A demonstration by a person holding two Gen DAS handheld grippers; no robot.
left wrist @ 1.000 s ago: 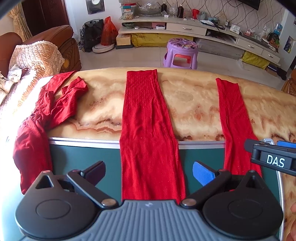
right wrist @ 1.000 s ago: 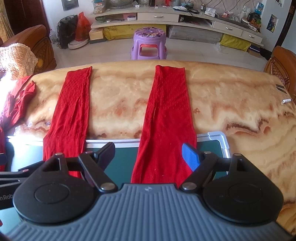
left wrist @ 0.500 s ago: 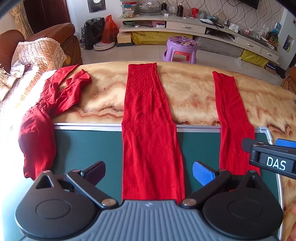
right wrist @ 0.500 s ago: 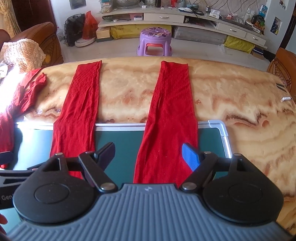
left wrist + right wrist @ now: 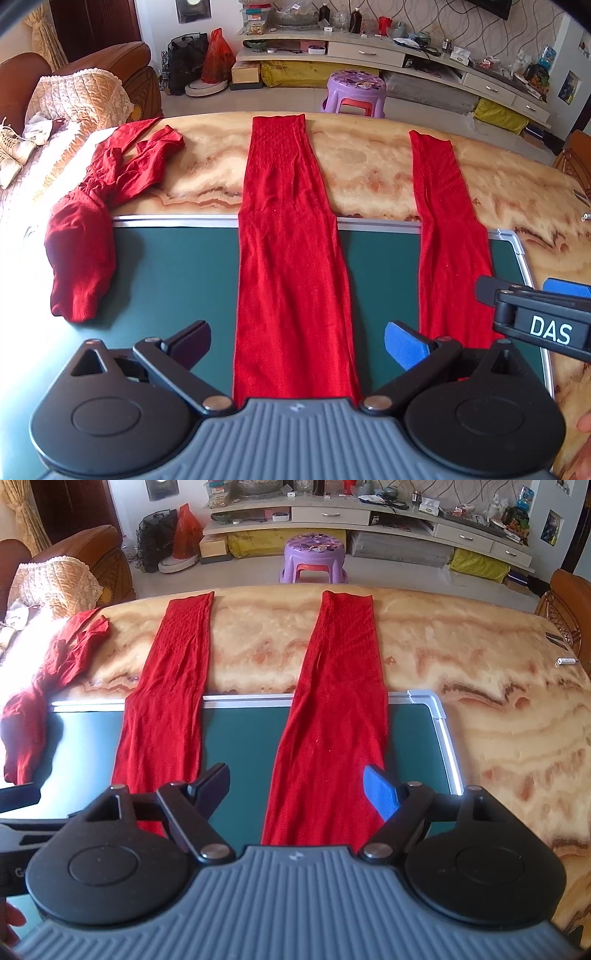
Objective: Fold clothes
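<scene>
Both grippers wide open, holding nothing: left gripper (image 5: 297, 341) over left red leg (image 5: 291, 266), right gripper (image 5: 295, 786) over right red leg (image 5: 332, 738), both frame centre. Drop together, pinch near hems evenly.

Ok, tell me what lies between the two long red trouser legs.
Nothing lies there. Between the left leg and the right leg are only bare marble table and, nearer the camera, bare green board, seen best in the right wrist view.
</scene>
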